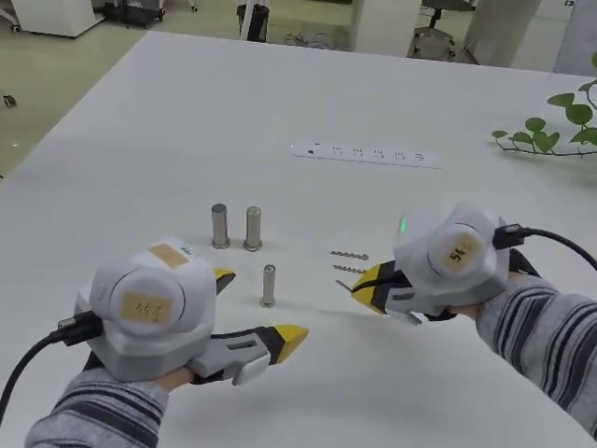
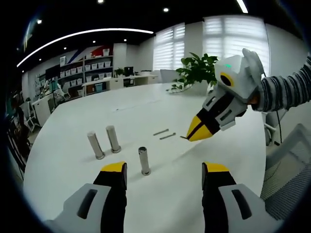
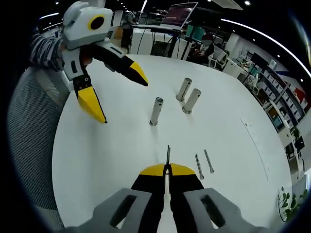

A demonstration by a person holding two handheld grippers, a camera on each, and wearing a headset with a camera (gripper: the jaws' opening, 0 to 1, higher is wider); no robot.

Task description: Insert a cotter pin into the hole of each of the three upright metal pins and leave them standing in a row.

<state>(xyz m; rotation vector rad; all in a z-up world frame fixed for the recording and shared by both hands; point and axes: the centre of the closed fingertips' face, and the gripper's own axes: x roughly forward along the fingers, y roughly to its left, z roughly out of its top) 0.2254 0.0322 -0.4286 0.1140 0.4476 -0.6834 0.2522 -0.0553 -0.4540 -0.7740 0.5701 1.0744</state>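
Three upright metal pins stand on the white table: two side by side and a shorter-looking one nearer me. Two loose cotter pins lie to the right of them. My right gripper is shut on a third cotter pin, which sticks out past its yellow tips toward the near metal pin. My left gripper stands open with nothing between its fingers, just left of the near pin.
A white power strip lies further back on the table. A green plant reaches in at the right edge. Office desks and chairs stand beyond the table.
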